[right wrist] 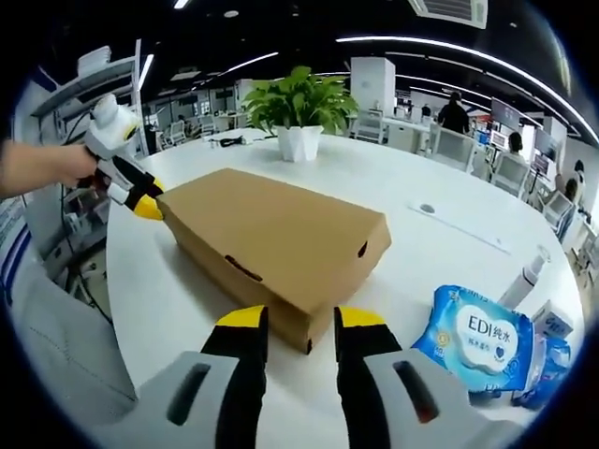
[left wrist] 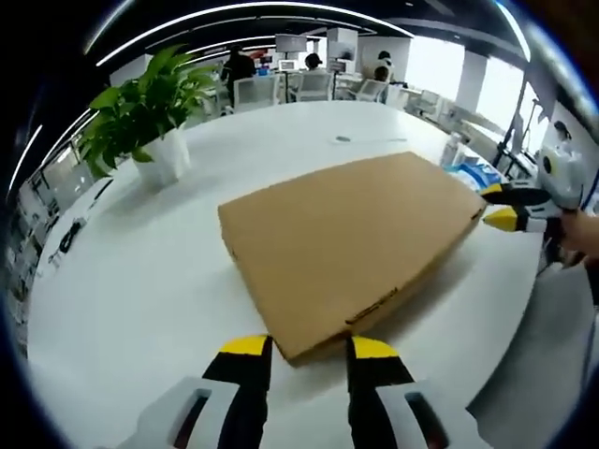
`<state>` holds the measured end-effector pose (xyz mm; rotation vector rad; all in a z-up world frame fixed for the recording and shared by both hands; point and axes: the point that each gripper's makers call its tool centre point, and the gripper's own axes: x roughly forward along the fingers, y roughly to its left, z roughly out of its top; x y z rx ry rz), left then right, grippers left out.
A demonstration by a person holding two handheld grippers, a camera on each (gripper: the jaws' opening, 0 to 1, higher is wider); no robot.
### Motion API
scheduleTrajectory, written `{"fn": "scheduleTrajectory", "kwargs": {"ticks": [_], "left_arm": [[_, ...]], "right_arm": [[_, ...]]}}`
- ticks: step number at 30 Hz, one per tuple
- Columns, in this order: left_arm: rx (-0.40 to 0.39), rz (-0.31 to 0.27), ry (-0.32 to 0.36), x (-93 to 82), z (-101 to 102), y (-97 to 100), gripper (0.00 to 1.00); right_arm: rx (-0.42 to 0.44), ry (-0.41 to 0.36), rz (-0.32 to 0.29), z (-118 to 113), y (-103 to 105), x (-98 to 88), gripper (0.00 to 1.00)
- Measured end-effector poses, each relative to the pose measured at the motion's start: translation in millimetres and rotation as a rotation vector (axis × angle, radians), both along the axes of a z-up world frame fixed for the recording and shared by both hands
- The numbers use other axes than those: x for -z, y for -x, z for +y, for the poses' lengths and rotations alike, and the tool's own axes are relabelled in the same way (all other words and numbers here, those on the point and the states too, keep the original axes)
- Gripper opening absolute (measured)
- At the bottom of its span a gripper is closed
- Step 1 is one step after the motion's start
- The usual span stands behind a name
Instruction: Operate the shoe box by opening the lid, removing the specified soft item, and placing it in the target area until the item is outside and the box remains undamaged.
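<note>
Shoe box: brown cardboard box, lid down and closed, lying flat on the white round table; in the right gripper view the box shows a slot in its long side and a small hole in its end face.
Left gripper: jaws parted a moderate way, yellow tips on either side of the box's near corner, gripping nothing; in the right gripper view it is at the far corner of the box, a hand holding it.
Right gripper: jaws parted likewise, straddling the opposite corner (contact cannot be told); in the left gripper view its yellow tips are at the far right corner.
Plant: leafy green plant in a white pot, beyond the box.
Wipes: blue packet just right of the right gripper, a white bottle behind it.
Background: office desks, chairs, seated people.
</note>
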<state>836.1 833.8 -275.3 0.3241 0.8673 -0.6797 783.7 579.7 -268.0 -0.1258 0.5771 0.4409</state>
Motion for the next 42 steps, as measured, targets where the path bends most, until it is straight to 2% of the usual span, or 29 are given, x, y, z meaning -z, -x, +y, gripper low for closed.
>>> {"fn": "scheduleTrajectory", "kwargs": {"ticks": [12, 22, 36, 42], "left_arm": [[0.028, -0.011, -0.043, 6.5, 1, -7.5, 0.3], [0.038, -0.016, -0.038, 8.5, -3, -15.9, 0.29], [0.072, -0.024, -0.051, 8.1, -27, -30.8, 0.29], [0.075, -0.025, -0.052, 8.0, -30, -40.0, 0.29]], "right_arm": [[0.025, 0.066, 0.015, -2, -3, 12.5, 0.17], [0.05, 0.065, 0.016, -11, -8, 13.3, 0.16], [0.094, 0.065, 0.012, -28, -20, 14.1, 0.16], [0.1, 0.068, 0.011, -33, -27, 15.2, 0.16]]}}
